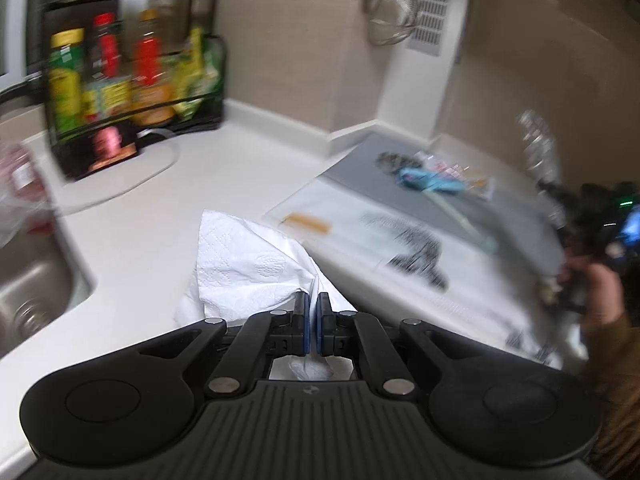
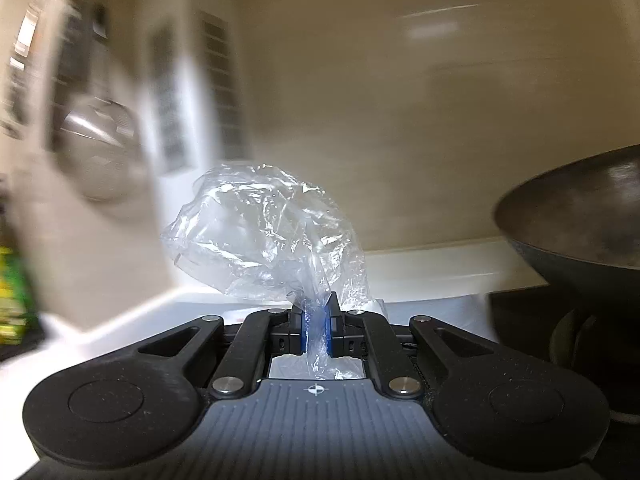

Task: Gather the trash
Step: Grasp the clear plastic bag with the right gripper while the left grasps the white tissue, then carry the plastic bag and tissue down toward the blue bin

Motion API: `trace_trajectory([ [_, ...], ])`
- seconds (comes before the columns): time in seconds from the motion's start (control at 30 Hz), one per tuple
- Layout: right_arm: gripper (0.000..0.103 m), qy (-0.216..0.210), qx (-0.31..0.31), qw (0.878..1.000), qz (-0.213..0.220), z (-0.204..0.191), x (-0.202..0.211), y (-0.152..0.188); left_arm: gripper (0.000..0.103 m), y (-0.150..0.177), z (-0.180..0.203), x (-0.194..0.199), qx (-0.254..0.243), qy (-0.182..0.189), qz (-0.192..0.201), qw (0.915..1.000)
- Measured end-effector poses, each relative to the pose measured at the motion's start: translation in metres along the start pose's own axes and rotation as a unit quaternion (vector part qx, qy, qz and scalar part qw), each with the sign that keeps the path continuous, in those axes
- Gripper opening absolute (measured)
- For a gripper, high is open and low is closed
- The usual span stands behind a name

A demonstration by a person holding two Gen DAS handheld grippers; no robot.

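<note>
My left gripper (image 1: 313, 304) is shut on a white paper towel (image 1: 248, 268), holding it above the white counter (image 1: 168, 216). My right gripper (image 2: 316, 312) is shut on a crumpled clear plastic bag (image 2: 264, 240), lifted in front of the beige wall. In the left wrist view the right gripper (image 1: 600, 216) shows blurred at the far right, with the clear plastic (image 1: 538, 144) above it. More trash lies on a grey mat (image 1: 500, 208): a blue wrapper (image 1: 430, 180), a dark crumpled piece (image 1: 394, 160) and small wrappers (image 1: 452, 168).
A steel sink (image 1: 36, 280) is at the left. A black rack of bottles (image 1: 128, 72) stands at the back left. A white printed sheet (image 1: 400, 248) lies beside the mat. A strainer (image 1: 394, 12) hangs on the wall. A dark wok (image 2: 580, 220) is at right.
</note>
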State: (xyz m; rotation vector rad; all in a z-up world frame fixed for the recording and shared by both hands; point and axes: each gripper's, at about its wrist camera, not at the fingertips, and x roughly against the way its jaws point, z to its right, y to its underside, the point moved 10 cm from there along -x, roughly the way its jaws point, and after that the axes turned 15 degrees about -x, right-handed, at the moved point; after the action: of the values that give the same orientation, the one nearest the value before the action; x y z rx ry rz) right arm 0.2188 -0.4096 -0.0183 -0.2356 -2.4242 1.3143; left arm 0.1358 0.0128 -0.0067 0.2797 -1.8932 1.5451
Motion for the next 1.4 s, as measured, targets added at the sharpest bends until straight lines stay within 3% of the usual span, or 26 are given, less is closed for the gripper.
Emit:
trace_trajectory([
  [0.1,0.009,-0.063,0.002,0.998,-0.031,-0.031,0.057,0.011,0.003,0.03,-0.013,0.009,0.026,0.002,-0.015,0.9995],
  [0.23,0.009,-0.145,0.009,0.984,-0.102,-0.066,0.135,0.042,0.003,0.069,-0.025,0.015,0.04,-0.011,-0.03,0.9987],
  [0.37,0.009,-0.192,0.049,0.966,-0.167,-0.09,0.201,0.087,0.003,0.102,-0.024,0.011,0.046,-0.009,-0.049,0.9977],
  [0.47,0.009,-0.205,0.086,0.951,-0.213,-0.105,0.232,0.126,0.003,0.125,-0.02,0.008,0.041,-0.008,-0.062,0.9972],
  [0.63,0.009,-0.179,0.123,0.931,-0.293,-0.114,0.257,0.194,0.003,0.146,-0.018,0.007,0.028,-0.023,-0.067,0.9971],
  [0.73,0.009,-0.157,0.153,0.924,-0.313,-0.114,0.262,0.218,0.003,0.15,-0.018,0.007,0.029,-0.022,-0.063,0.9973],
  [1.4,0.009,-0.133,0.21,0.917,-0.311,-0.122,0.272,0.225,0.003,0.144,-0.002,0.009,0.007,-0.012,-0.036,0.9992],
])
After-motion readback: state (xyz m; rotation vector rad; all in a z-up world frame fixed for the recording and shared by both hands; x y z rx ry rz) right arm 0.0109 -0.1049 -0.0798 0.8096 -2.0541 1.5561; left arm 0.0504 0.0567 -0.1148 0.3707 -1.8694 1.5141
